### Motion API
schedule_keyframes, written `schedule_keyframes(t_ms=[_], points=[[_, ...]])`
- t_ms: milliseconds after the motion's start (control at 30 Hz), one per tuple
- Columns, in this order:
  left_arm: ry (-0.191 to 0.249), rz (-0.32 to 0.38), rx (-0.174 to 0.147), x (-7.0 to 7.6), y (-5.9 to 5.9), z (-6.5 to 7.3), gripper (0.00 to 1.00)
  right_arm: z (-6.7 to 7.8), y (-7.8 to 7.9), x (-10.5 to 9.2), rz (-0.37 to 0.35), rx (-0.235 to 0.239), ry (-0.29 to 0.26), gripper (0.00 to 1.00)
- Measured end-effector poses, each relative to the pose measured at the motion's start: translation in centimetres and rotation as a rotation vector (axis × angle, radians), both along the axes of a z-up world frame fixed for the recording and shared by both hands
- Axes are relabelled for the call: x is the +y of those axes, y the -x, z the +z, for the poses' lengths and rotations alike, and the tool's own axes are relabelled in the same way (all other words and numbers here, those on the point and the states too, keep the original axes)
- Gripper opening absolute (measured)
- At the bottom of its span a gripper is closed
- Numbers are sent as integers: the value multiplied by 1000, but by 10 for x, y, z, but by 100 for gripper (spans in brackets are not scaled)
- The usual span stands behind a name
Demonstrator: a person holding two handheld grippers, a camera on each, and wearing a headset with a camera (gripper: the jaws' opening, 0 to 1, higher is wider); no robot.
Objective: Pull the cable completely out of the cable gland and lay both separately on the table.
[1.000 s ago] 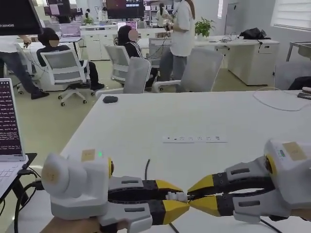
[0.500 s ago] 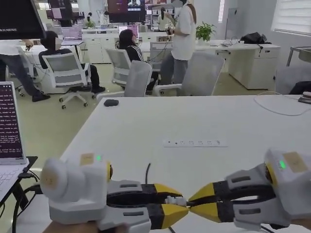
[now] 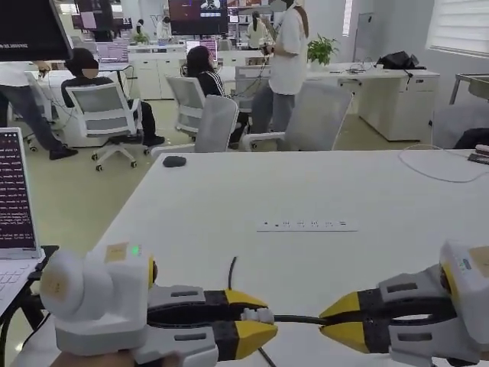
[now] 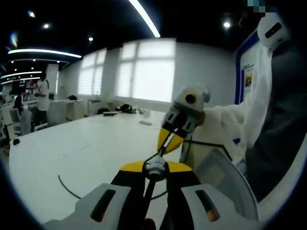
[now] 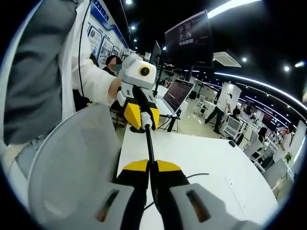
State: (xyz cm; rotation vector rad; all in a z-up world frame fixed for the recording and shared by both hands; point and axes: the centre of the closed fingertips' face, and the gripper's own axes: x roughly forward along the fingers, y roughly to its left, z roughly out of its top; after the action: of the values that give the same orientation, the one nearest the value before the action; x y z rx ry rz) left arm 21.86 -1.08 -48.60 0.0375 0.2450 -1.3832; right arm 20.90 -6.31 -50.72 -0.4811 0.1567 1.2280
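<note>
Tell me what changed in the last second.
The left gripper, shut on the gland, drew left; the right gripper, shut on the cable, drew right, baring cable between them. Both grips held; the cable still reaches the gland.

Bright, even light from long white ceiling strips (image 4: 144, 18) and glaring tall windows (image 4: 148, 72); gripper views bend strongly at edges, head view sharp.

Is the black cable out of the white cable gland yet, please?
Still in: the black cable runs from the white cable gland into the right gripper.
</note>
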Motion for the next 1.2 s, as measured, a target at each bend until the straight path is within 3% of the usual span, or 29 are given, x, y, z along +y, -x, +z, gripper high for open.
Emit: schedule_keyframes(t_ms=[367, 667, 967, 1067, 1200], points=[[0, 26, 6, 9, -5, 0, 17, -3, -2, -12, -38, 16, -9, 2], [0, 19, 12, 7, -7, -2, 17, -8, -7, -13, -60, 37, -15, 3], [-8, -12, 22, 1, 0, -7, 17, -23, -13, -17, -100, 78, 4, 5], [-20, -15, 25, 1, -1, -9, 17, -21, -20, -21, -141, 69, -7, 14], [-18, -14, 26, 2, -1, -8, 17, -12, -21, -17, -136, 50, -22, 20]])
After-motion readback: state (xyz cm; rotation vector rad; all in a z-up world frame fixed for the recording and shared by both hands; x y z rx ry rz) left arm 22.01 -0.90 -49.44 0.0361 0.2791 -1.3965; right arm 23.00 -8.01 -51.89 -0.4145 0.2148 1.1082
